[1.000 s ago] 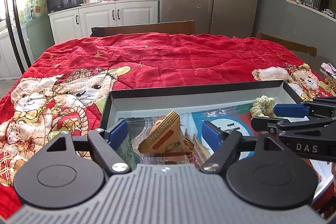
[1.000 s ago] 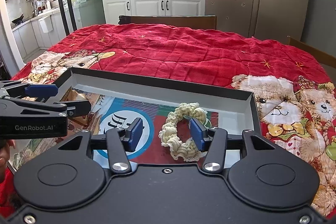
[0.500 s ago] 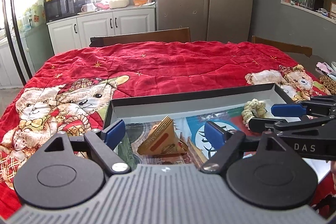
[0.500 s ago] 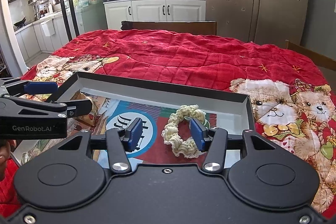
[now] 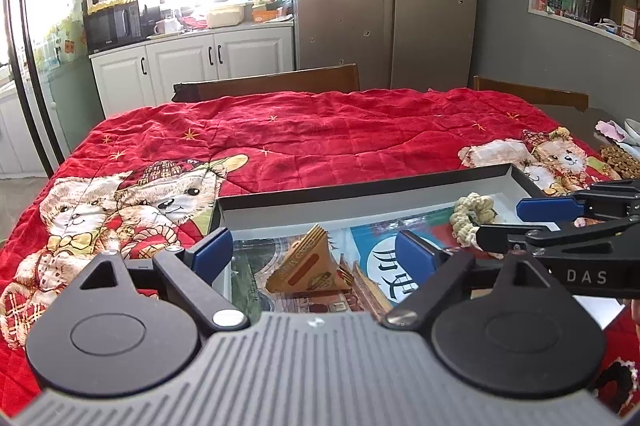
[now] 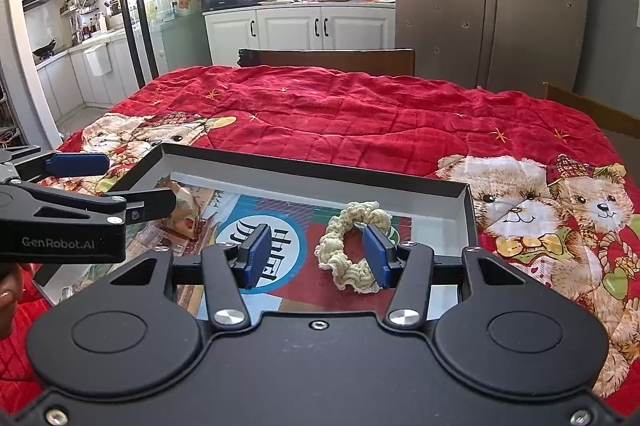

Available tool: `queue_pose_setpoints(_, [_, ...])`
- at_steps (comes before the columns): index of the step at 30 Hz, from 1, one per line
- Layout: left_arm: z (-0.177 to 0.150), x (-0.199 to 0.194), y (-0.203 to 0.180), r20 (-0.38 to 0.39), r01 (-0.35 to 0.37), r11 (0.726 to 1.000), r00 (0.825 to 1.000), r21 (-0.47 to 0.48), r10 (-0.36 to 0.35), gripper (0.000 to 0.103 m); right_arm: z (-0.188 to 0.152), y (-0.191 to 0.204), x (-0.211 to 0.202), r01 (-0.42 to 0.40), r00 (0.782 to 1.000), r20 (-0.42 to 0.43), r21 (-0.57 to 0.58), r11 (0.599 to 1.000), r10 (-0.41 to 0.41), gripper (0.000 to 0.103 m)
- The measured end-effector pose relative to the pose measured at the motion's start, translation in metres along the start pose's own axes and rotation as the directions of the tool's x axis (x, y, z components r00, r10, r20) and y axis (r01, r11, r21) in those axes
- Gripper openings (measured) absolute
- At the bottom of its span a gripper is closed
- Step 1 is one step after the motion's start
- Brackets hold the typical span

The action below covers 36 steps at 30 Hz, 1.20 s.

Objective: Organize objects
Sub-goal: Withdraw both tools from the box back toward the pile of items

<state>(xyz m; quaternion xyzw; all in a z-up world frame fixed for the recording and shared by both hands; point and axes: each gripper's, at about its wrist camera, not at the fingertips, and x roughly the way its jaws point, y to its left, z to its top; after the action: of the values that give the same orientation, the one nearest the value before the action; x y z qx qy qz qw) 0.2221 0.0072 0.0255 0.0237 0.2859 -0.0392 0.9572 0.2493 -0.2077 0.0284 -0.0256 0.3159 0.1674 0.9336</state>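
A black-rimmed tray [image 5: 360, 191] [image 6: 320, 167] with a printed floor lies on the red quilt. In its left part lies a gold triangular packet [image 5: 308, 266] [image 6: 185, 200]. My left gripper [image 5: 314, 255] [image 6: 120, 184] hovers just short of the packet, its jaws opening and touching nothing. A cream crocheted scrunchie [image 5: 472, 212] [image 6: 334, 248] lies in the tray's right part. My right gripper [image 6: 316, 254] [image 5: 500, 222] hangs over it, open. The scrunchie's left side shows between the pads and its right side is hidden behind the right pad, with no pad pressing on it.
The red bear-print quilt [image 6: 360, 114] covers the table around the tray. Wooden chair backs [image 5: 272, 82] [image 6: 332, 60] stand at the far edge. Small brown and pink items [image 5: 620, 158] lie at the table's right edge. A hand [image 6: 8, 290] shows at the left edge.
Both grippers have drawn back and up a little from the tray. The left jaws have spread slightly wider. The packet and the scrunchie lie where they were.
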Motion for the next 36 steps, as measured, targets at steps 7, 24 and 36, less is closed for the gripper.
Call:
queue_pose_setpoints(7, [0.001,-0.010,-0.001,0.012,0.009,1.000,1.000,0.011,-0.009,0.094,-0.001,0.003,-0.014,-0.017,1.000,0.017,-0.007,1.000,0.017,0.049])
queue_pose_setpoints(24, [-0.007,-0.040,-0.005,0.041,0.042,0.998,0.998,0.046,-0.044,0.095,-0.017,0.006,-0.050,-0.041,0.998,0.039,-0.008,0.999,0.041,0.049])
queue_pose_setpoints(36, [-0.014,-0.068,-0.012,0.070,0.079,0.994,0.994,0.080,-0.085,0.098,-0.033,0.009,-0.076,-0.052,0.997,0.047,-0.011,0.999,0.053,0.049])
